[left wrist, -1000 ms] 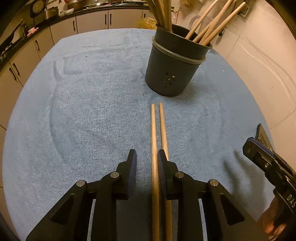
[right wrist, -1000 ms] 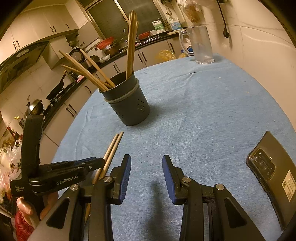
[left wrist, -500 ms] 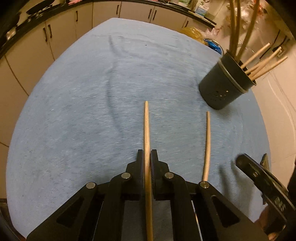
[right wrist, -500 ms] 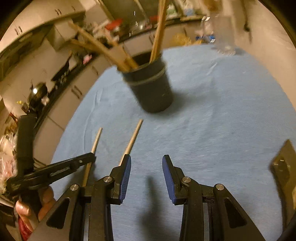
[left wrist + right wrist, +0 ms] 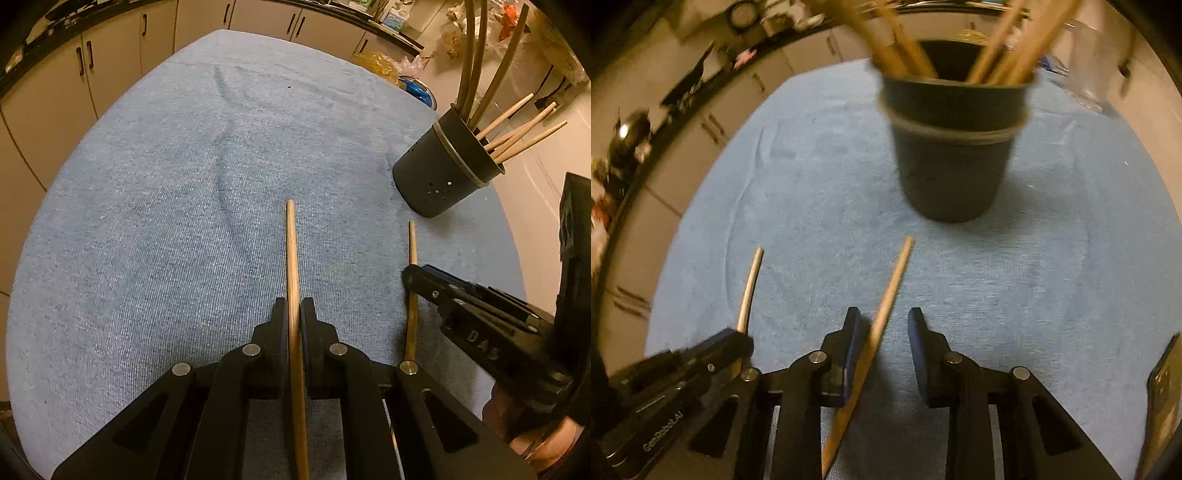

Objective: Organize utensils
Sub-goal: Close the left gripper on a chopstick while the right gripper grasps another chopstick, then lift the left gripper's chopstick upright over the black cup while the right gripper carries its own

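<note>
In the left wrist view my left gripper [image 5: 293, 306] is shut on a wooden chopstick [image 5: 291, 251], which runs straight forward between the pads over the blue cloth [image 5: 166, 221]. A second chopstick [image 5: 412, 251] lies on the cloth to its right, and my right gripper [image 5: 417, 277] sits over it. The right wrist view is blurred. There my right gripper [image 5: 884, 314] has that chopstick [image 5: 892, 280] between its blue pads. The jaws are closing, with a gap still showing at the right pad. A dark holder [image 5: 953, 162] [image 5: 443, 177] full of chopsticks stands just beyond.
A phone [image 5: 1161, 398] lies at the cloth's right edge. A clear glass jug [image 5: 1089, 92] stands behind the holder. Kitchen cabinets [image 5: 110, 66] ring the far side. My left gripper [image 5: 683, 369] and its chopstick [image 5: 750, 284] are close to my right gripper's left side.
My left gripper shut on one of the two side-by-side chopsticks and swung it left, away from the other. My right gripper moved left over the other chopstick and its jaws narrowed.
</note>
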Motion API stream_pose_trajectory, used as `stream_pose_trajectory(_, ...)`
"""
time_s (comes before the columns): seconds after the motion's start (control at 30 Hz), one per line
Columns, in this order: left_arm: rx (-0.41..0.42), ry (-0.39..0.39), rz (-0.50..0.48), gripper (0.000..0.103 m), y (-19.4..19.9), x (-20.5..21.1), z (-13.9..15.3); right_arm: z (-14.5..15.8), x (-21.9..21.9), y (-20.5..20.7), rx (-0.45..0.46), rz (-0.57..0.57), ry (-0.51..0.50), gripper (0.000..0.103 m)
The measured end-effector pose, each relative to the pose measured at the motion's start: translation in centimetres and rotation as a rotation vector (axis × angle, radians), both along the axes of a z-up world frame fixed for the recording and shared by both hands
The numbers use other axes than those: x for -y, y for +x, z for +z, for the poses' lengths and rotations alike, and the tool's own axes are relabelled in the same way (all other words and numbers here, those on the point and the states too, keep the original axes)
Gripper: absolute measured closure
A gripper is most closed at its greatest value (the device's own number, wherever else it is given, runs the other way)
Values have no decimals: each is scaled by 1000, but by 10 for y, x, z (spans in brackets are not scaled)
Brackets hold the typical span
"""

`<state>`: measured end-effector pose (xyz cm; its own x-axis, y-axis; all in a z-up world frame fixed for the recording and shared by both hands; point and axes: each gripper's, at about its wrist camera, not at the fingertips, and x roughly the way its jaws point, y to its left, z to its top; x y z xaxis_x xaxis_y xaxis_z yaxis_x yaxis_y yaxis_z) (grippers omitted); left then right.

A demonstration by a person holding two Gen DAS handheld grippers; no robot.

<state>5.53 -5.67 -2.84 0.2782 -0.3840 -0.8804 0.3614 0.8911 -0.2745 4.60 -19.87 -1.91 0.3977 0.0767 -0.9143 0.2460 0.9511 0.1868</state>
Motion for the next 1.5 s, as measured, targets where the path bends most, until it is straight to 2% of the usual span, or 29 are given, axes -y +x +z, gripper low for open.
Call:
stream_pose_trajectory(0.03,4,7,-2,96,0,1,0,1,-4,0,1,17,-30,91)
stream_pose_trajectory(0.07,10,13,-6,96,-1,3,0,1,-7,1,6,36,-37,92)
stream_pose_trajectory(0.17,31,21,-13,96,-2,6,0,1,1,-3,24,28,34,95)
stream_pose_trajectory(0.27,49,-4,-23,97,-6,5,8,9,10,-13,72,18,108,96)
stream_pose_trajectory(0.53,194,-82,-33,97,-31,6,55,59,33,-61,311,-33,182,96)
stream_pose_trajectory(0.63,245,-107,-31,97,-40,5,72,81,35,-84,439,-38,167,96)
stream_pose_trajectory(0.8,310,-110,-28,97,-54,5,93,100,34,-103,547,-43,149,96)
stream_pose_trajectory(1.27,370,-118,-24,97,-66,5,105,125,39,-128,651,-53,109,96)
stream_pose_trajectory(1.5,390,-128,19,97,-69,-6,114,133,37,-122,676,-42,133,96)
